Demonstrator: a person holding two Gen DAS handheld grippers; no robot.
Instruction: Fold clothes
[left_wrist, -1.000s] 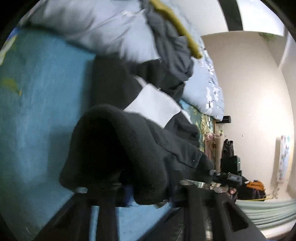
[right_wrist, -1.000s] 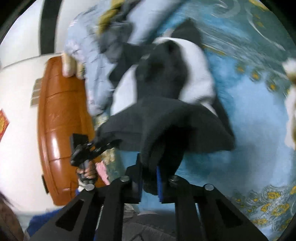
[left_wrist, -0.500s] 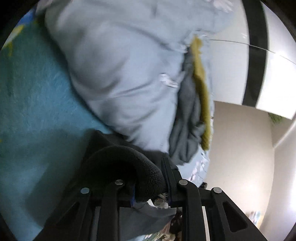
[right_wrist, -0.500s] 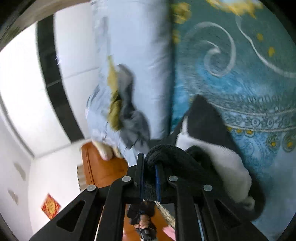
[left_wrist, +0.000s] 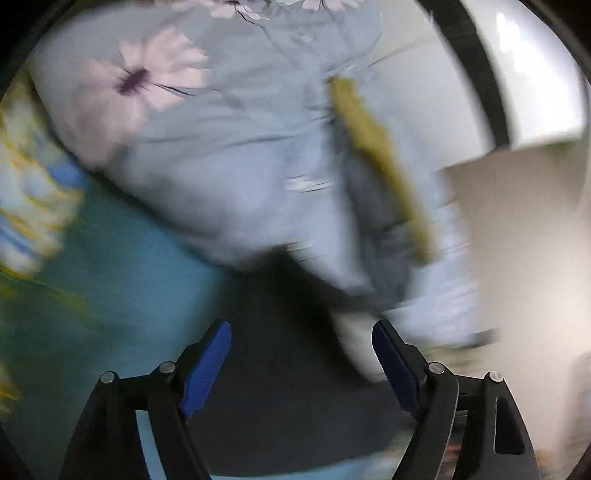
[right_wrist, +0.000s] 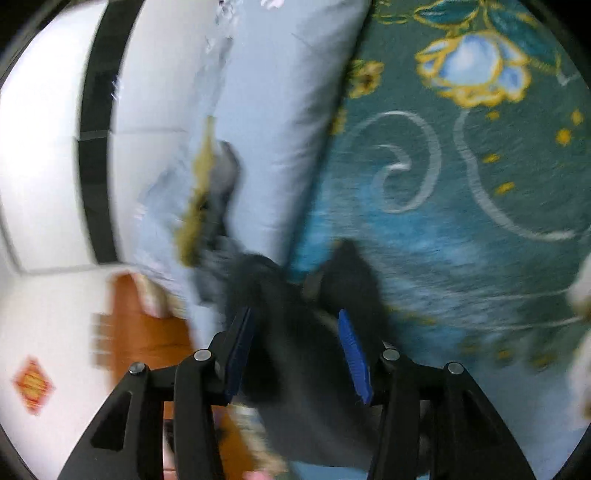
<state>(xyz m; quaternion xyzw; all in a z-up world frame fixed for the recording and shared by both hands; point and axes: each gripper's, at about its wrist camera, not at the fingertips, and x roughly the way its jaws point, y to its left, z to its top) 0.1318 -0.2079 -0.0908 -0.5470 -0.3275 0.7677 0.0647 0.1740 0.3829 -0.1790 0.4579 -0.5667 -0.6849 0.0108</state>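
The black fleece garment with white panels lies on the teal bedspread against the pale blue quilt. In the left wrist view its black cloth (left_wrist: 280, 369) and a white panel (left_wrist: 354, 350) lie between and under my left gripper (left_wrist: 301, 326), whose jaws are opening wide with the blue pads (left_wrist: 207, 365) clear of the cloth. In the right wrist view the black garment (right_wrist: 291, 343) bunches between the fingers of my right gripper (right_wrist: 295, 312). Those jaws are also opening, and their pads do not press on the fabric.
A pale blue flowered quilt (left_wrist: 221, 147) (right_wrist: 280, 122) is heaped behind the garment, with a grey garment (left_wrist: 369, 206) and a mustard-yellow one (left_wrist: 380, 158) on it. The patterned teal bedspread (right_wrist: 461, 221) stretches to the right. A brown wooden headboard (right_wrist: 147, 332) and white wall are at the left.
Both grippers were shut on folds of the black garment; now both have opened and the garment rests on the bed. The left view has swung toward the quilt.
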